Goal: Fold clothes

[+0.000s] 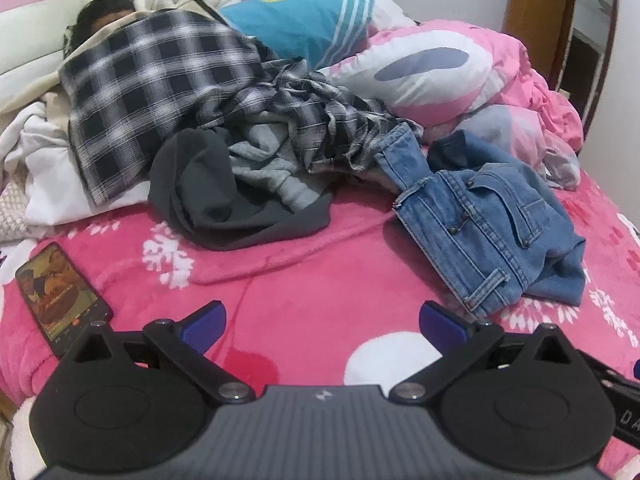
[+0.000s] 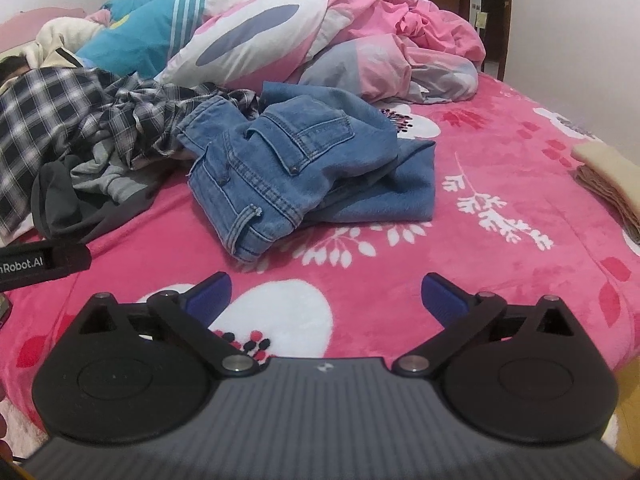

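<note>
Left wrist view: pink floral blanket [image 1: 280, 288] under crumpled jeans [image 1: 492, 224]; both tongs wide open, empty.

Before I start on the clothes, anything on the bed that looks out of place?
Yes: a phone with its screen lit lies on the pink blanket, left of the open left gripper, near the unfolded pile. The jeans are crumpled.
</note>
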Tool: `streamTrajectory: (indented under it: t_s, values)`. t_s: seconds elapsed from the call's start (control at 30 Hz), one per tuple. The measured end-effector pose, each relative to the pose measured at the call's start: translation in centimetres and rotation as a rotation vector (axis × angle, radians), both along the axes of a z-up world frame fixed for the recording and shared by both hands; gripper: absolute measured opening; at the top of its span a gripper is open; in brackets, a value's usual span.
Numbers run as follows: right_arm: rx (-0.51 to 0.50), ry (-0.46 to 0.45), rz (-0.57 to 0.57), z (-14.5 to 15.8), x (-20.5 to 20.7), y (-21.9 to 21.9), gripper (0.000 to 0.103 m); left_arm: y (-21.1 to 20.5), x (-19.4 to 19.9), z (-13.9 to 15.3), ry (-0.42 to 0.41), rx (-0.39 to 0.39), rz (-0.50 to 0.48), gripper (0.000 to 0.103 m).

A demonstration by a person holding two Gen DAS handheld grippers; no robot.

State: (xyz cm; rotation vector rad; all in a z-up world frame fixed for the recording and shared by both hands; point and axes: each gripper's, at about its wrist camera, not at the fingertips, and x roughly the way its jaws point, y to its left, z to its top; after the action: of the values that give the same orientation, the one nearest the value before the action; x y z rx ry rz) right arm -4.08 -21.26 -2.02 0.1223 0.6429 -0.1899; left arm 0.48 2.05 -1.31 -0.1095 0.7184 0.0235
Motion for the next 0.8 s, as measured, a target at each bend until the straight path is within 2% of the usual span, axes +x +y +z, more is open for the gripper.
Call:
streamTrajectory:
  t_s: [0.2, 0.37, 0.43, 0.8]
  values:
    - [-0.008, 0.016, -0.020, 0.1, 0.0, 0.0, 0.102, -0.2, -0.1, 0.2, -0.001, 0.012, -0.001, 0.103]
    - [-0.001, 0.023, -0.031, 0.0, -0.1, -0.3, 0.102, -1.3, -0.6, 0.7, -0.045, 0.126, 0.013, 0.103]
    - [0.002, 0.022, -0.032, -0.1, -0.2, -0.5, 0.102, -1.5, -0.6, 0.8, -0.049, 0.144, 0.008, 0.103]
    - [0.012, 0.031, -0.039, -0.4, 0.0, -0.8, 0.102, -1.8, -0.4, 0.3, -0.016, 0.116, -0.026, 0.103]
